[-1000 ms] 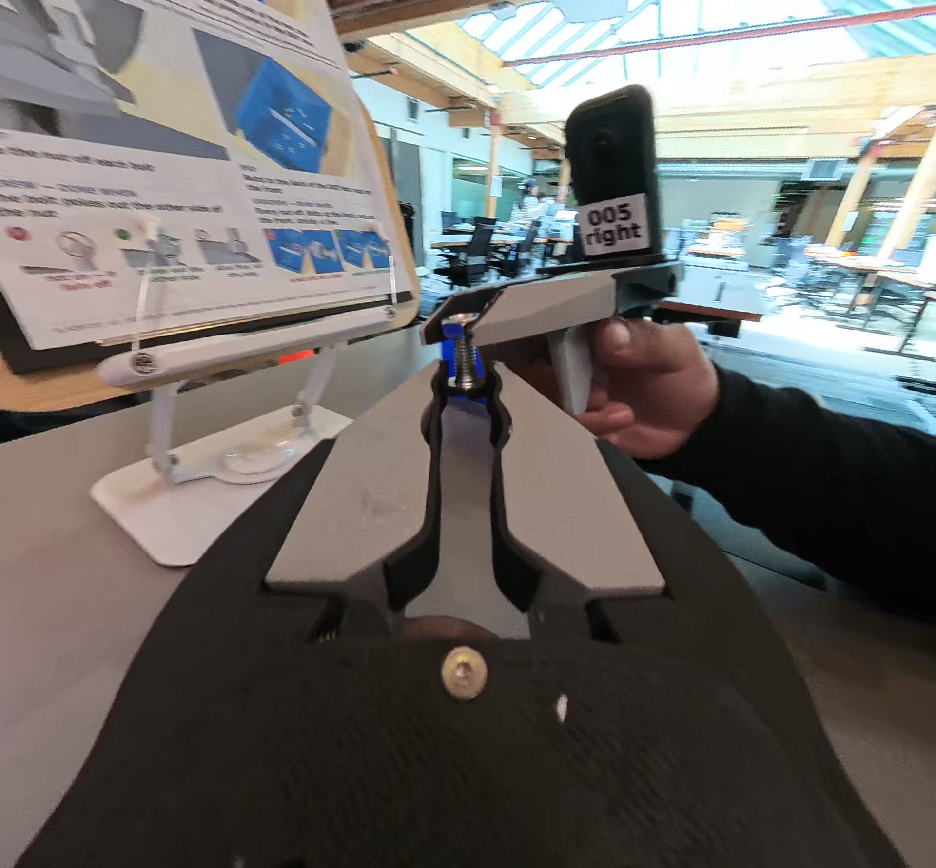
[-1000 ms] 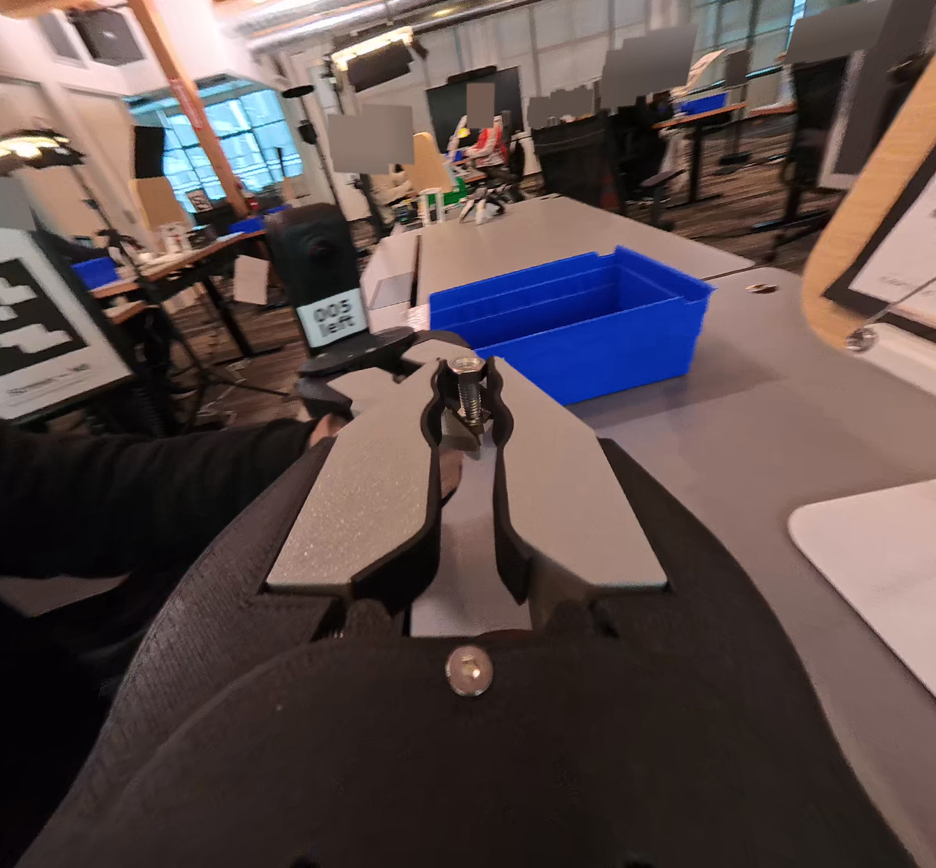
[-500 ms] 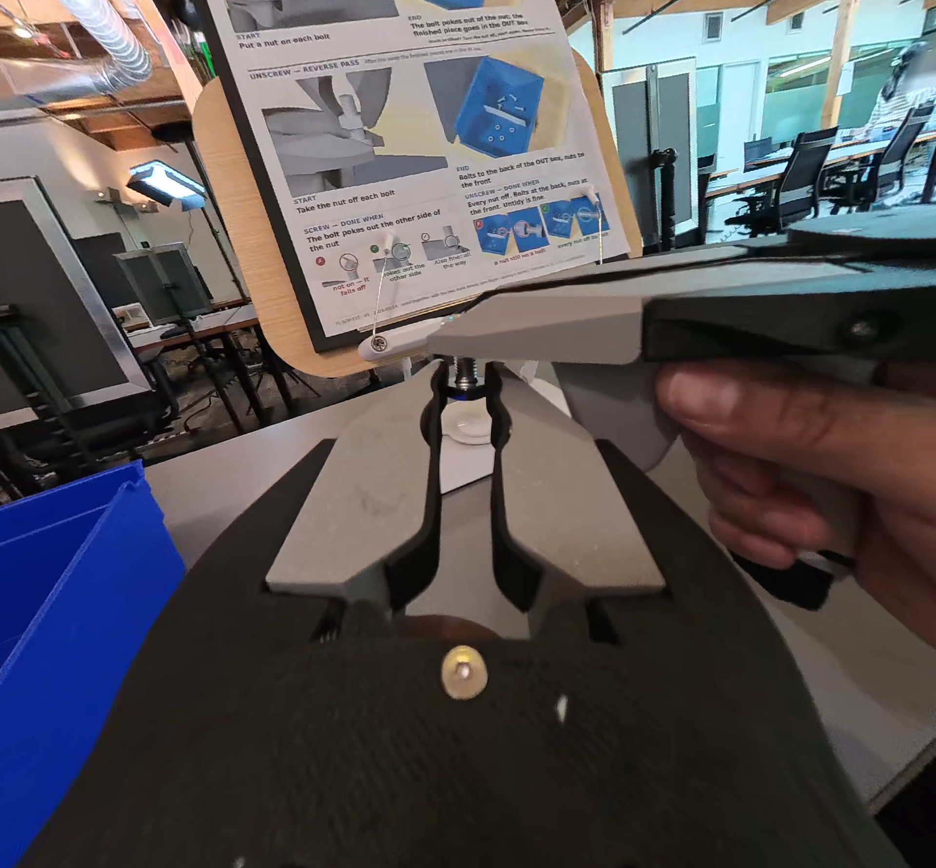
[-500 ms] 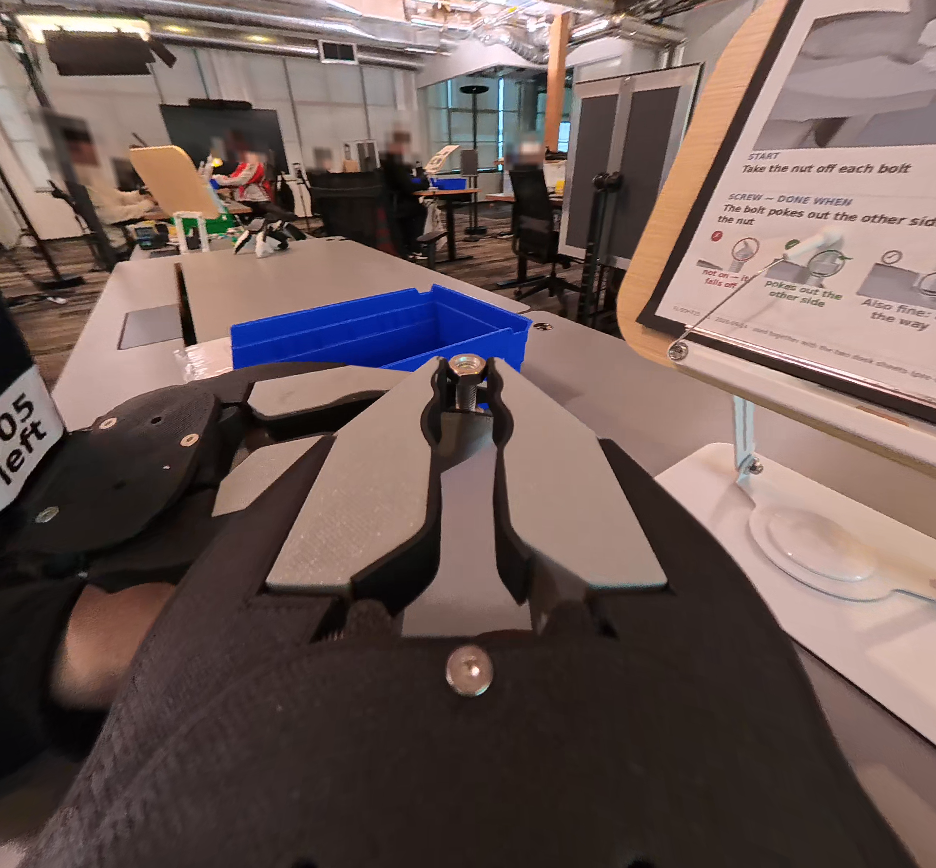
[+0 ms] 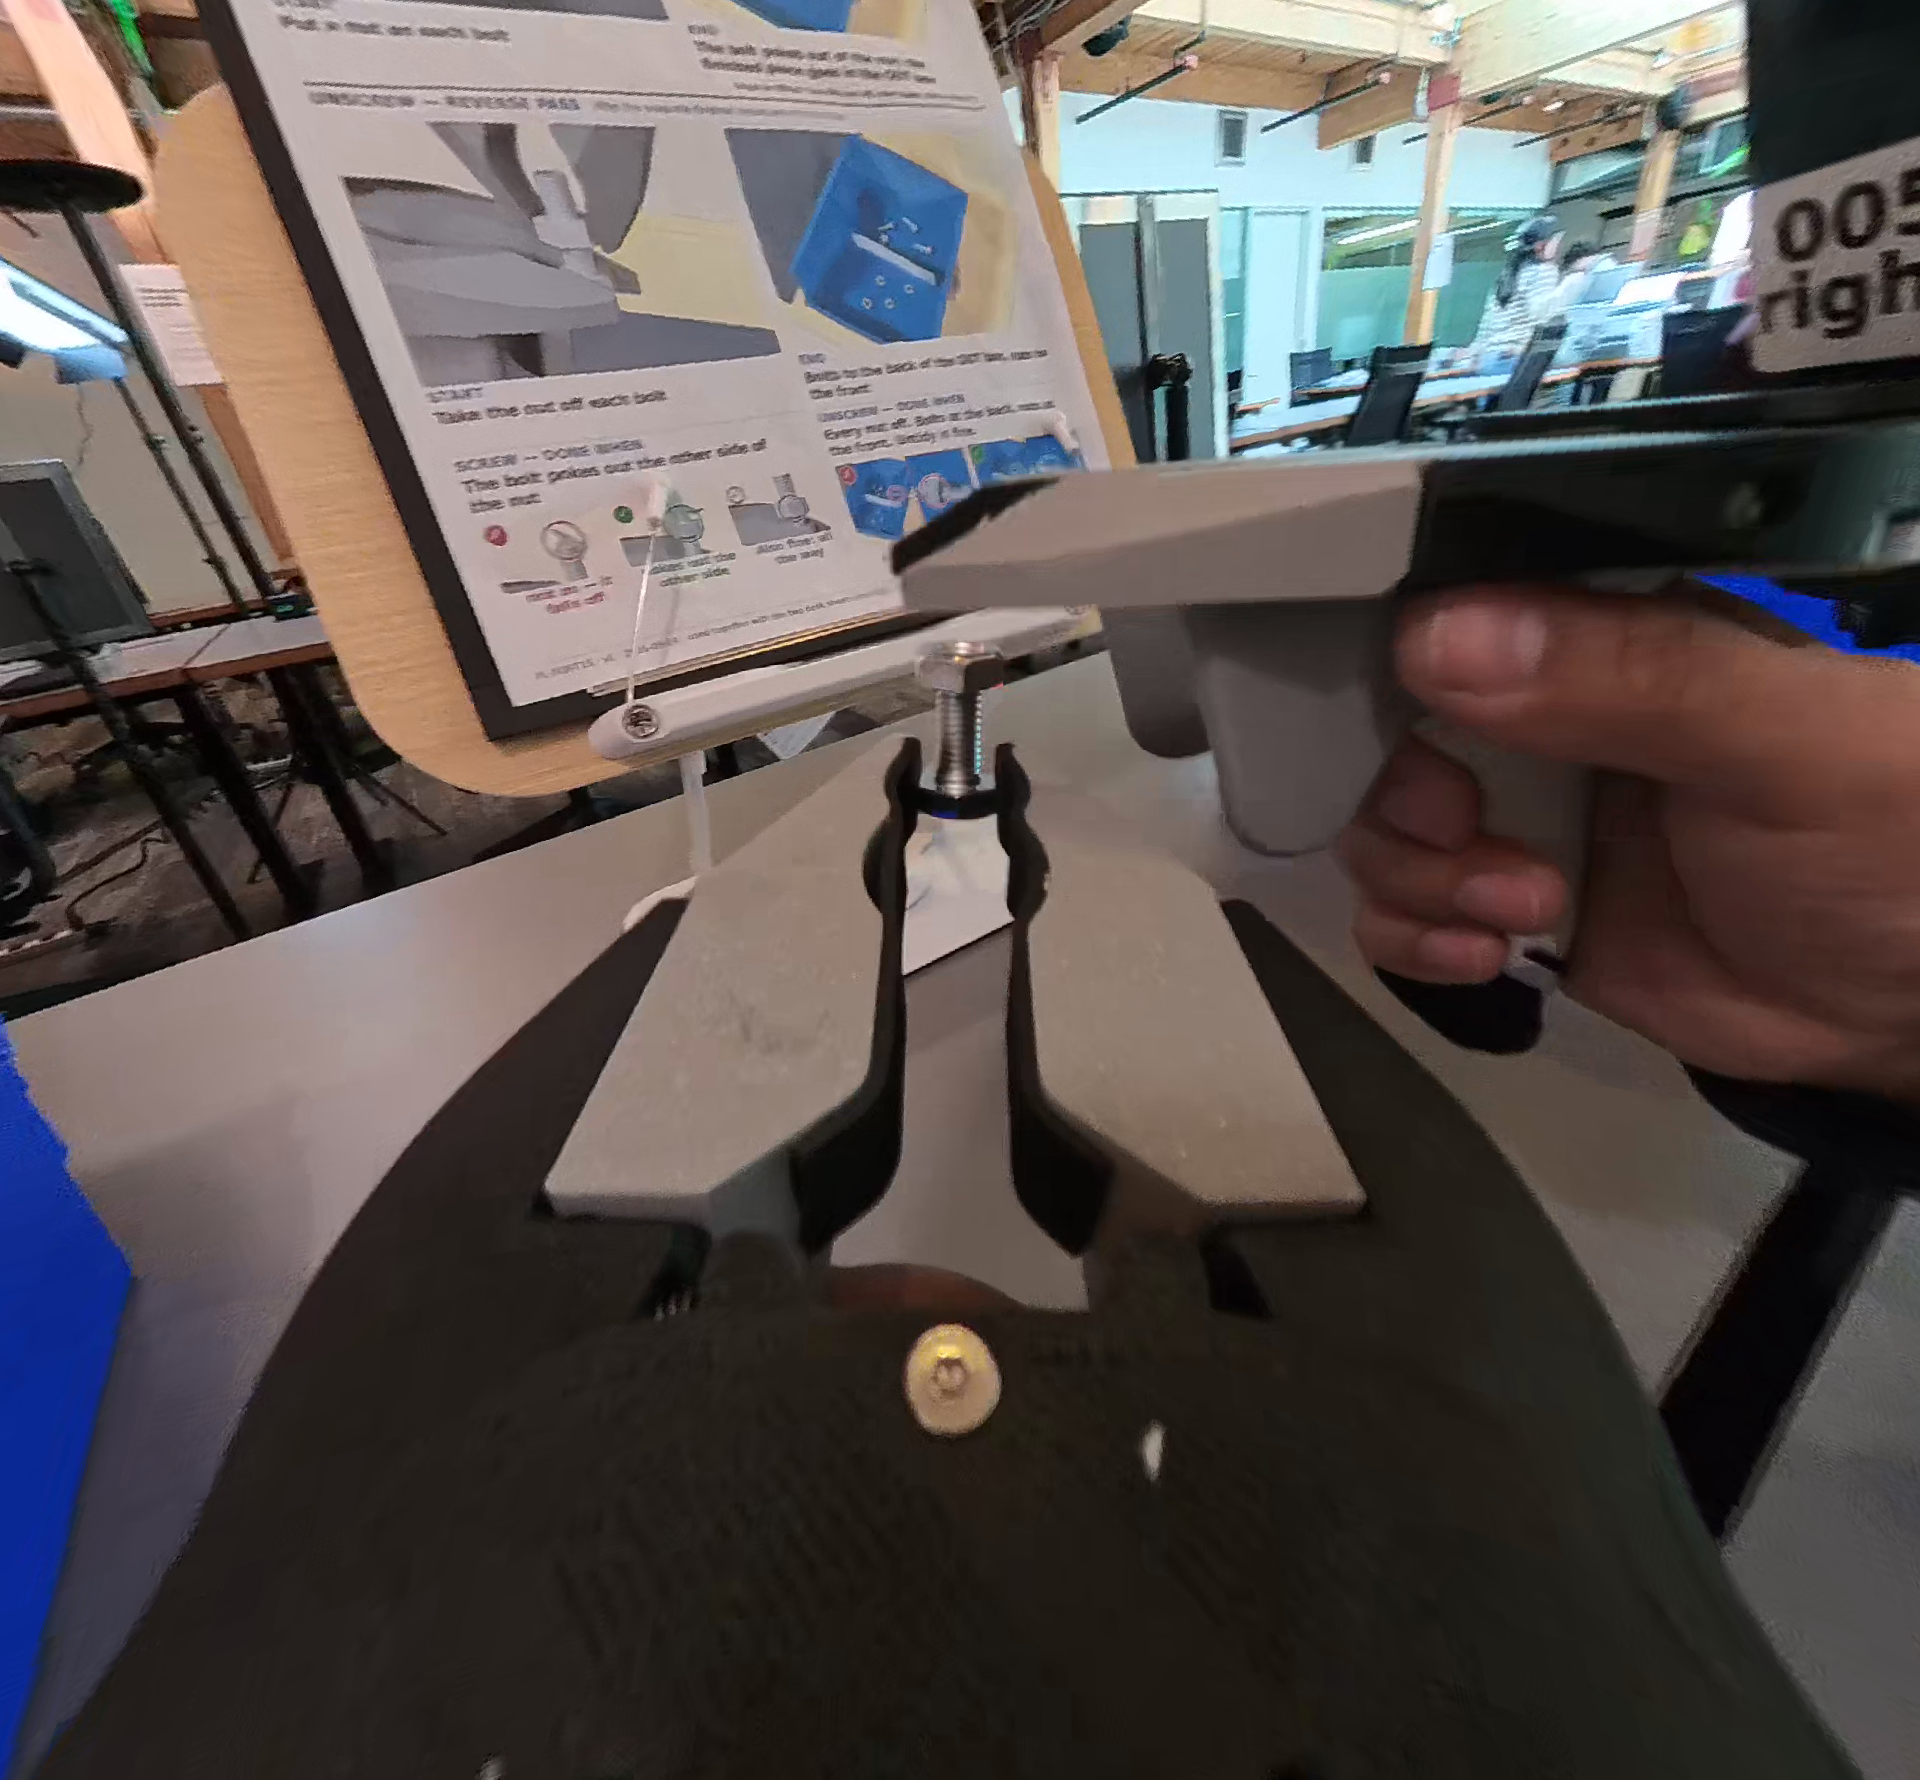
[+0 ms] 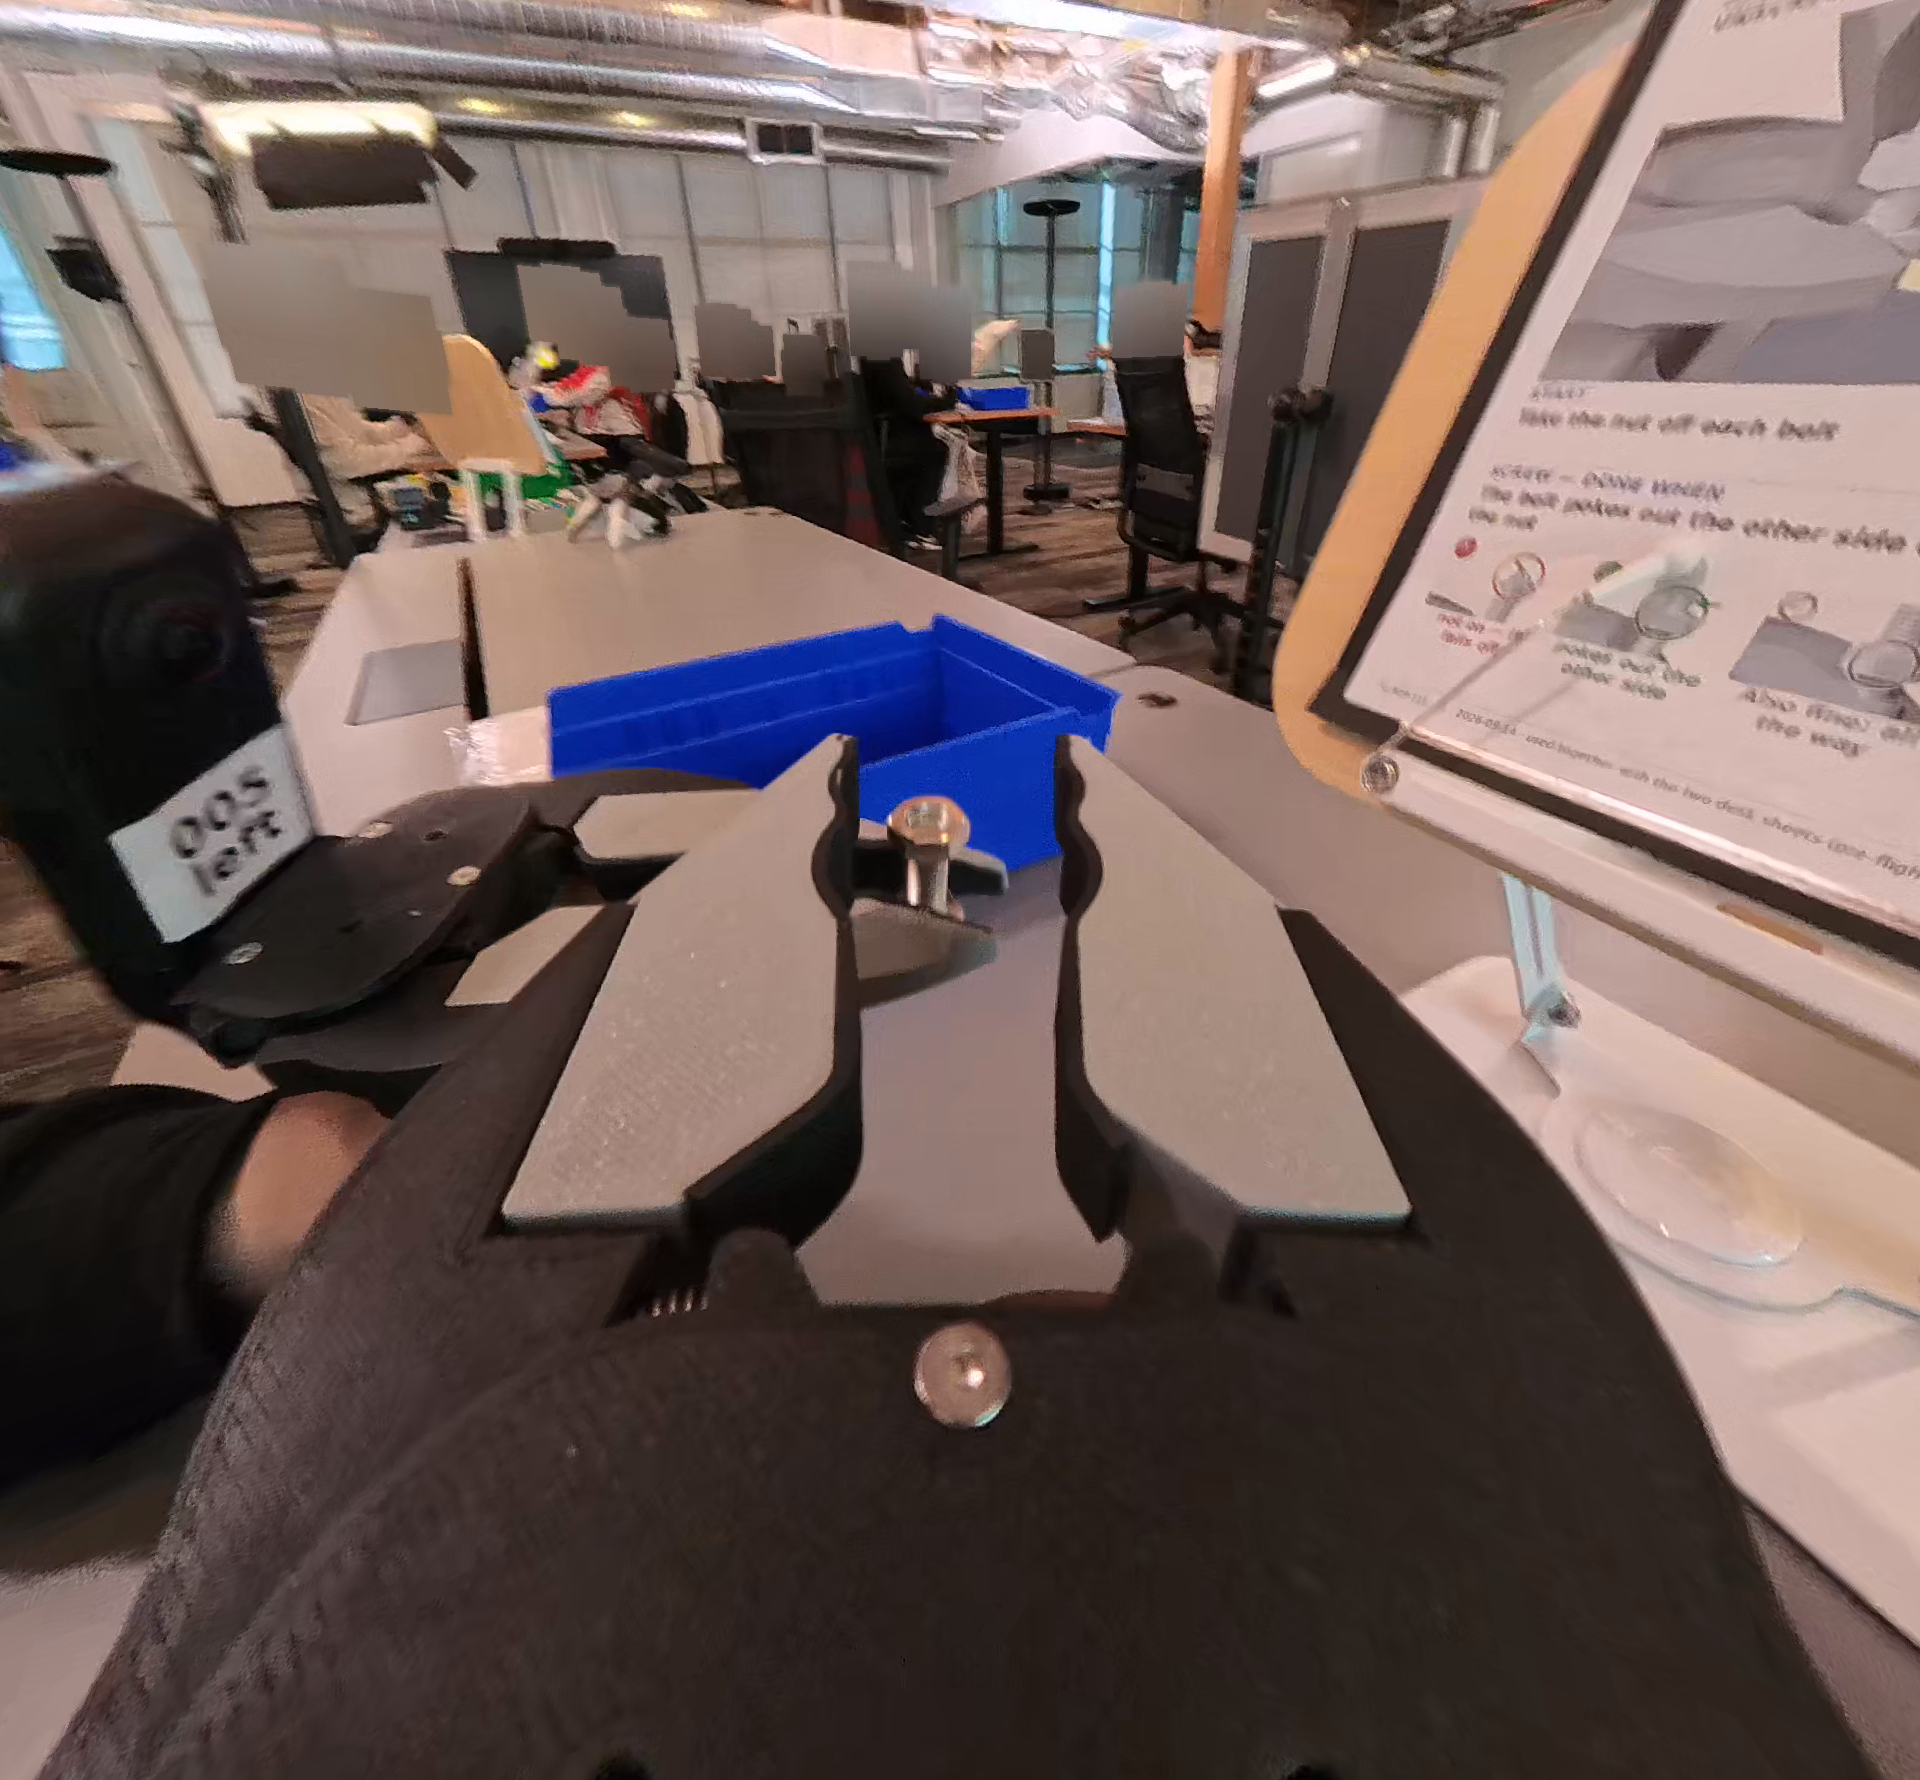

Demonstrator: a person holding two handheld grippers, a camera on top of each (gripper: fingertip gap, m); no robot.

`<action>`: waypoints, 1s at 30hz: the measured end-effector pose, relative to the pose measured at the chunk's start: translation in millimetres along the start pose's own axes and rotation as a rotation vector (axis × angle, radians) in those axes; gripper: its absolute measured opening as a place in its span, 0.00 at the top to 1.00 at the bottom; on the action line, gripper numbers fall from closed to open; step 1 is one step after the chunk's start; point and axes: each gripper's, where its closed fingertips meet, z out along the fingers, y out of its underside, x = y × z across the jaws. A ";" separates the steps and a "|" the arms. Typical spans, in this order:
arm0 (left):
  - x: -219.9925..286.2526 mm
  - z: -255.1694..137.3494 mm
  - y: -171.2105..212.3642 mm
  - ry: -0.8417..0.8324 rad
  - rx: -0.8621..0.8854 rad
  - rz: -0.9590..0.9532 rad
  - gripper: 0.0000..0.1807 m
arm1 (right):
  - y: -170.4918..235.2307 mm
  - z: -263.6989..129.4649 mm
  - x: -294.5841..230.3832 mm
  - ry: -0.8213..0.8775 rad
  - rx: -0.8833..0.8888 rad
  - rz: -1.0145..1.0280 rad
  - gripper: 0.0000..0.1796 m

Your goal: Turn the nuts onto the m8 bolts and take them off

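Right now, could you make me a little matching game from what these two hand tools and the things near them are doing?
Things:
1. left gripper
2. right gripper
3. bolt
4. blue bin

States:
A. open, fingers apart on either side of the bolt head
B. resting on the grey table behind the grippers
C. shut on the threaded shank
D. standing upright, head on top

Pairs: 1-C, 2-A, 3-D, 4-B

Each hand-held gripper has grey fingers, a black textured body, one brass-coloured screw; sleeve black.
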 end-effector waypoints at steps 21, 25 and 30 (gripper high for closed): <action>90.1 -62.7 -36.8 1.042 0.047 -0.456 0.93 | -7.8 -69.7 -71.9 -0.889 -0.105 0.182 0.85; 92.7 -70.5 -41.4 1.099 0.066 -0.472 0.93 | -2.9 -72.5 -85.9 -0.961 -0.116 0.184 0.87; 98.3 -80.4 -44.1 1.169 0.068 -0.473 0.93 | -3.1 -75.4 -94.9 -1.036 -0.101 0.238 0.88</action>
